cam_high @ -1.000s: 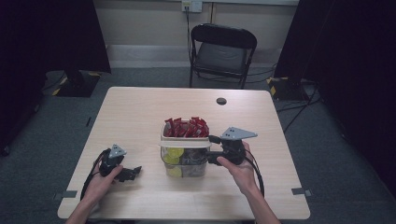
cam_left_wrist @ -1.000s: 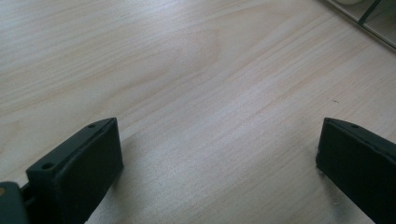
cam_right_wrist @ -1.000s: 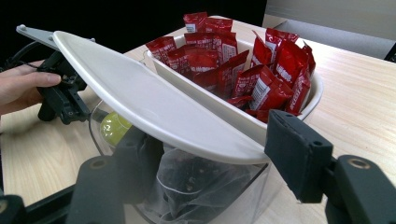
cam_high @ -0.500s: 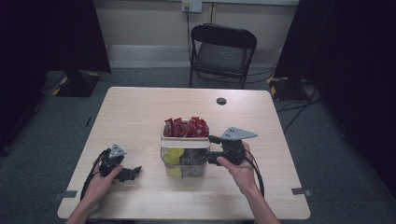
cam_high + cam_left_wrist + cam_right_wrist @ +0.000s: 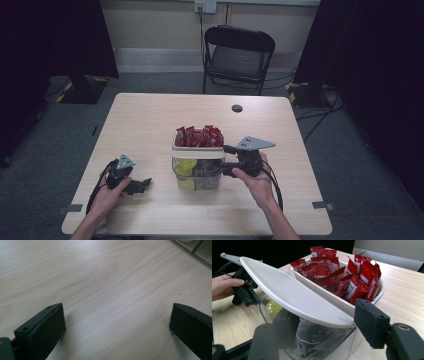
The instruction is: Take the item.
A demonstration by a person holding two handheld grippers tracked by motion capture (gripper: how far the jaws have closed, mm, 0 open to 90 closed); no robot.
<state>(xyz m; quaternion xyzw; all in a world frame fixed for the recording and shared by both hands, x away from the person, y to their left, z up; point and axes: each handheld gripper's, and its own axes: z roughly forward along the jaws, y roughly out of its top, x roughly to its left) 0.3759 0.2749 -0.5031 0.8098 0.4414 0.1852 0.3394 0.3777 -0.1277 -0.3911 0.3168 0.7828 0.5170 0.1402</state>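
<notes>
A pale wooden table [image 5: 150,125] stands on grey carpet, with a black folding chair [image 5: 239,56] beyond its far edge, dark curtains to either side, and a small black round disc [image 5: 237,108] lying on the far part of the tabletop.

Near the middle of the table sits a clear plastic container [image 5: 197,175] holding yellow-green pieces and a dark bagged item. A white oval tray [image 5: 198,147] packed with upright red sachets [image 5: 199,136] rests at its far side. A white oval lid [image 5: 294,296] lies tilted across the near compartment, its long axis running left to right, the left end raised.

The right hand [image 5: 255,181] reaches in from the near right, holding the right gripper [image 5: 322,322] level and pointed left; its jaws are parted on either side of the lid's edge, and whether they pinch it cannot be told.

The left hand [image 5: 107,192] rests on the near left of the table, well apart from the container, with the left gripper [image 5: 117,322] low over bare wood, jaws wide apart.
</notes>
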